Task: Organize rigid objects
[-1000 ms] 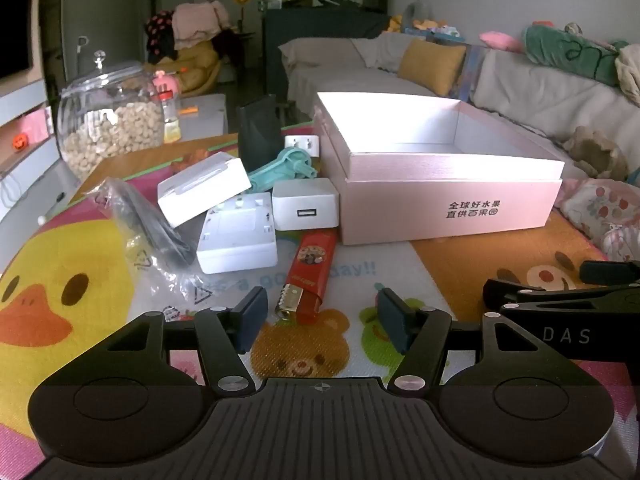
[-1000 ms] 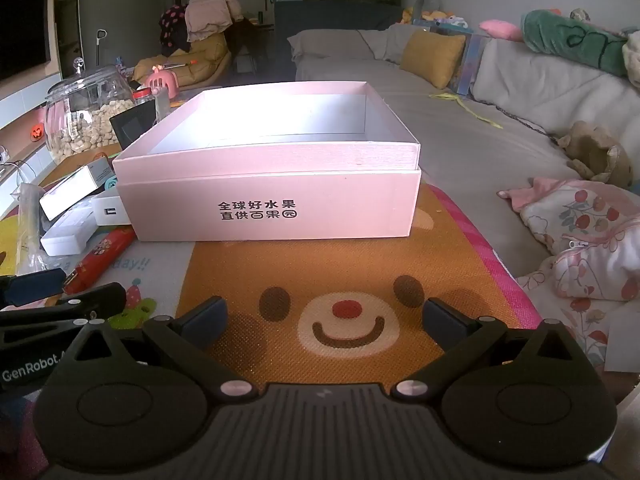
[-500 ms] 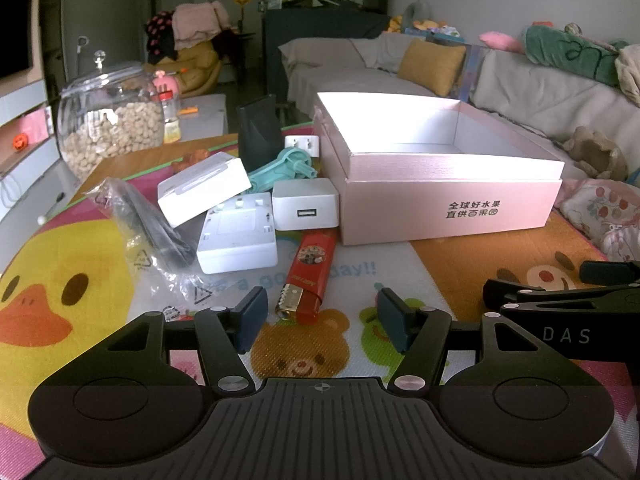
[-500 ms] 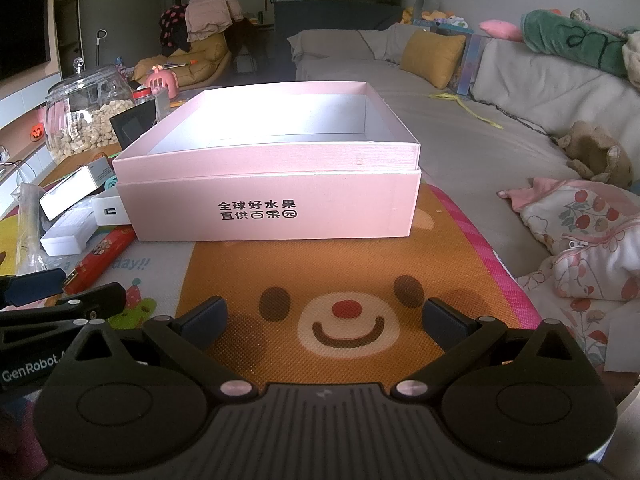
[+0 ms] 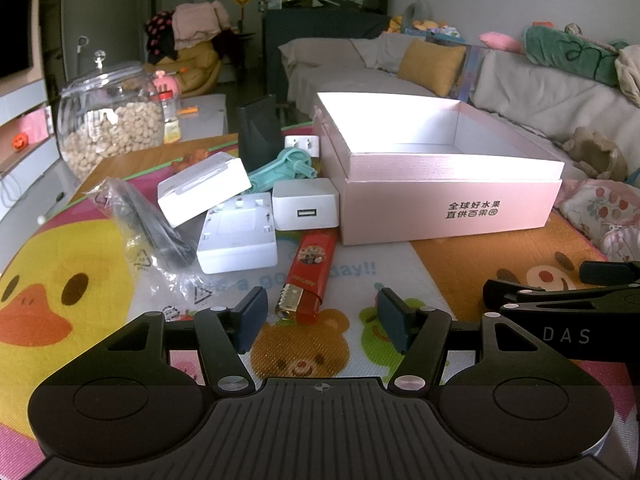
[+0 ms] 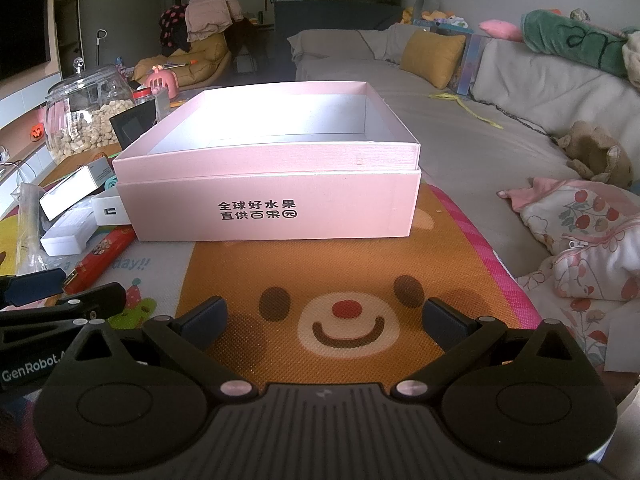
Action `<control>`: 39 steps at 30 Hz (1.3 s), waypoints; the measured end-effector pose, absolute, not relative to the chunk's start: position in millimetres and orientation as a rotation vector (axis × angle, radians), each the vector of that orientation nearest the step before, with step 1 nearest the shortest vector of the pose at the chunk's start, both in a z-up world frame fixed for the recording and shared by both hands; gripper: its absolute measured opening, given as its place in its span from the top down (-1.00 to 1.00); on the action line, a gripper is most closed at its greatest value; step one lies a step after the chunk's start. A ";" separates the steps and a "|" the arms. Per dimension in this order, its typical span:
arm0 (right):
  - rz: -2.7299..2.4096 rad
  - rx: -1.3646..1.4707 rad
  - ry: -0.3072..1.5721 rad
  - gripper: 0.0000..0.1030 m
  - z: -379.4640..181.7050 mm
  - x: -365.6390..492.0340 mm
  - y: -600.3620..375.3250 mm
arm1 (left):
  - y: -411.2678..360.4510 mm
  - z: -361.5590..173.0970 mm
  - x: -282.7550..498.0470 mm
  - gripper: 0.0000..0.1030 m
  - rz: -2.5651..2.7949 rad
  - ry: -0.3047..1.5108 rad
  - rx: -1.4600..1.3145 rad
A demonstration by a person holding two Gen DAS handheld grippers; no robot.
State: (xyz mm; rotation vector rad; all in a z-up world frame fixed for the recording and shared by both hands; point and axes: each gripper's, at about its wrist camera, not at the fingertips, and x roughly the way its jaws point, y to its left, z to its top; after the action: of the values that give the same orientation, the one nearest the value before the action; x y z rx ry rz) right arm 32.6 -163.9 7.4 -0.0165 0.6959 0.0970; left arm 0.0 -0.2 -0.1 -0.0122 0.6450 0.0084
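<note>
An open pink box (image 5: 448, 208) (image 6: 276, 204) sits on the cartoon play mat, nothing visible inside. Left of it lies a pile: a red lighter (image 5: 308, 276) (image 6: 100, 258), a white USB charger (image 5: 306, 210), a white socket block (image 5: 238, 238), a white rectangular case (image 5: 202, 186), a teal plastic piece (image 5: 282, 166), a dark bagged item (image 5: 156, 232) and a black box (image 5: 258, 136). My left gripper (image 5: 320, 318) is open, just short of the lighter's near end. My right gripper (image 6: 324, 318) is open over the bear face, in front of the box.
A glass jar of nuts (image 5: 108, 124) stands at the mat's far left. A sofa with cushions (image 5: 432, 66) and soft toys runs behind and to the right. Folded patterned cloth (image 6: 580, 232) lies right of the mat.
</note>
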 end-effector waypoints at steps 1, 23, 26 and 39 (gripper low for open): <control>0.097 -0.016 0.696 -1.00 7.4 32.6 -164.0 | -0.2 -0.1 0.0 -0.29 0.008 0.645 -0.012; 0.097 -0.018 0.696 -1.00 7.5 32.6 -163.5 | -0.4 0.0 0.1 -0.29 0.009 0.645 -0.011; 0.097 -0.017 0.696 -1.00 7.6 32.6 -164.0 | -0.2 0.0 0.3 -0.29 0.010 0.645 -0.008; 0.097 -0.017 0.697 -1.00 7.8 32.4 -164.1 | -1.9 -0.4 0.9 -0.29 0.012 0.644 -0.002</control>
State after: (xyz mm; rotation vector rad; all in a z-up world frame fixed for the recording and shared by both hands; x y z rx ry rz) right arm 32.4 -164.1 7.8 -0.0165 0.6965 0.0971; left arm 0.9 -1.9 -0.4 -0.0021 0.6444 0.0121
